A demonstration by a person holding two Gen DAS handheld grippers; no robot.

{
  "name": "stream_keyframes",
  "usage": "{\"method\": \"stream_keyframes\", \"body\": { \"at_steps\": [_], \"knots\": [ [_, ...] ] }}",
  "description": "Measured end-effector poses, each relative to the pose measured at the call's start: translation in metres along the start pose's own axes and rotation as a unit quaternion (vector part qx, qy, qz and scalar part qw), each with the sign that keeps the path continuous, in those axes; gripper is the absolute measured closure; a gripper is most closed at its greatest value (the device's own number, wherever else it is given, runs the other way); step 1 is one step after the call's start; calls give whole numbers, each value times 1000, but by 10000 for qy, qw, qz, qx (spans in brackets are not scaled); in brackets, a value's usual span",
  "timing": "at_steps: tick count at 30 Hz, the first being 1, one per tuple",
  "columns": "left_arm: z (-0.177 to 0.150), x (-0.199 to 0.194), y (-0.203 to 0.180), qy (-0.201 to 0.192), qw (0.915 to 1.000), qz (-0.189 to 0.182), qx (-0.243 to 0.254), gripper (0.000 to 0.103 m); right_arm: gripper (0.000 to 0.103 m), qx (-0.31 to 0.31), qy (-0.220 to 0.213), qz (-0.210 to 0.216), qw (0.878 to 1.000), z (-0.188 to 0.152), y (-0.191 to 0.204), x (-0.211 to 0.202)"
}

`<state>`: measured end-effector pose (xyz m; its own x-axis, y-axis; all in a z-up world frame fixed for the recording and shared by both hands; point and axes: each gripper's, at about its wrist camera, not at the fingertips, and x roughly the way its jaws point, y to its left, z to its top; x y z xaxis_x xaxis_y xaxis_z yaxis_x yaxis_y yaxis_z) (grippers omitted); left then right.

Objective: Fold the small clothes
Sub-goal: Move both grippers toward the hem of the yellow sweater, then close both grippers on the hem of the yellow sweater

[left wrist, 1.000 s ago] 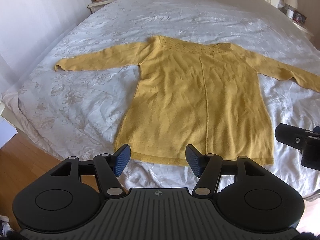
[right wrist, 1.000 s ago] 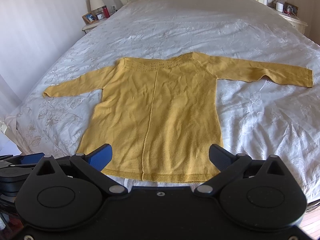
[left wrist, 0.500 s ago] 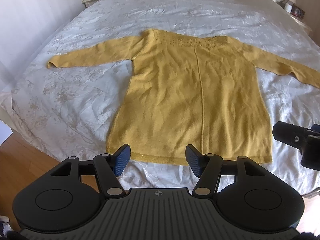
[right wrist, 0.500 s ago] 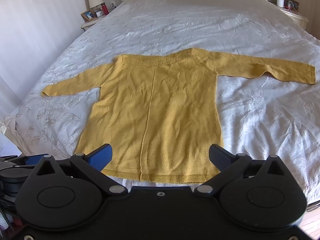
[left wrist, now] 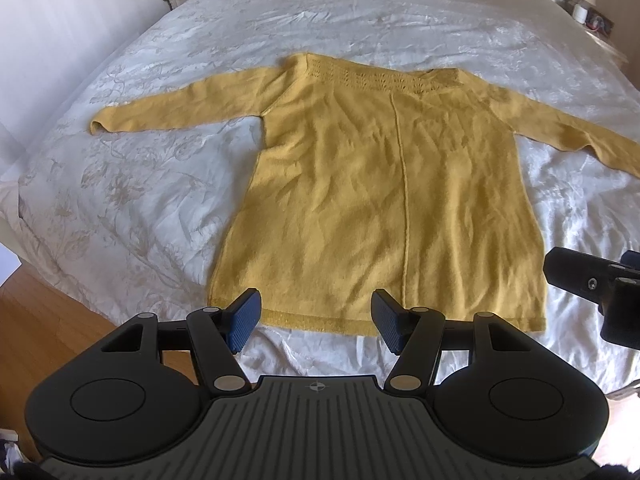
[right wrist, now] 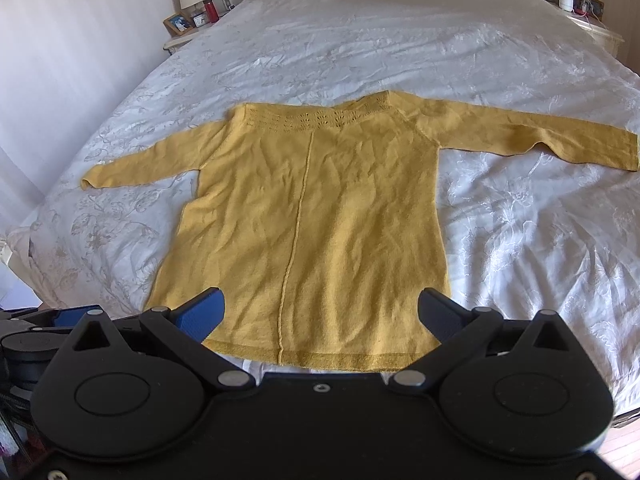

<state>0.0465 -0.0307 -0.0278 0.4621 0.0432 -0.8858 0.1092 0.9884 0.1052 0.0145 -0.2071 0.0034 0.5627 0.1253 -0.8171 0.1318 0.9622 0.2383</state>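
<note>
While the left wrist view looked down the bed [left wrist: 160, 208], the left gripper [left wrist: 313, 322] sat spread wide and holding nothing just off the hem of the yellow sweater [left wrist: 384, 200], which lay flat with both sleeves out on the white bedspread. Over in the right wrist view, the right gripper [right wrist: 320, 314] was spread even wider, also holding nothing, hovering at the sweater's [right wrist: 312, 216] bottom edge, with the nightstand [right wrist: 180, 38] way back on the left.

Open bedspread [right wrist: 520, 240] flanks the sweater [right wrist: 320, 220] (nightstands far off).
</note>
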Motion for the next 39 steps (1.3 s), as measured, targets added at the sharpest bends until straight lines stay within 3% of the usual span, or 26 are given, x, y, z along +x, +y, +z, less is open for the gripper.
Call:
{"method": "stream_keyframes", "body": {
  "at_steps": [13,17,21,23,26,29,39],
  "knots": [
    [6,10,13,-7,9999,-42,-136,44,1,94,195,122,9997,4,1,15],
    [5,15,21,-245,9996,-116,-59,47,1,278,120,246,9992,5,-4,23],
    [-2,27,38,-606,9960,-654,-4,48,1,343,-162,235,9990,-2,-18,39],
    [-6,41,47,-546,9947,-875,7,48,1,415,-126,80,9990,-7,-32,53],
    [-14,63,53,-352,9982,-432,214,48,1,518,81,-298,9982,-19,-52,74],
    [-21,81,62,-307,9985,-160,428,49,1,632,264,-417,9968,-28,-70,87],
    [-20,135,96,-161,9977,-275,604,48,1,713,626,-300,9950,-36,-92,112]
  ]
}}
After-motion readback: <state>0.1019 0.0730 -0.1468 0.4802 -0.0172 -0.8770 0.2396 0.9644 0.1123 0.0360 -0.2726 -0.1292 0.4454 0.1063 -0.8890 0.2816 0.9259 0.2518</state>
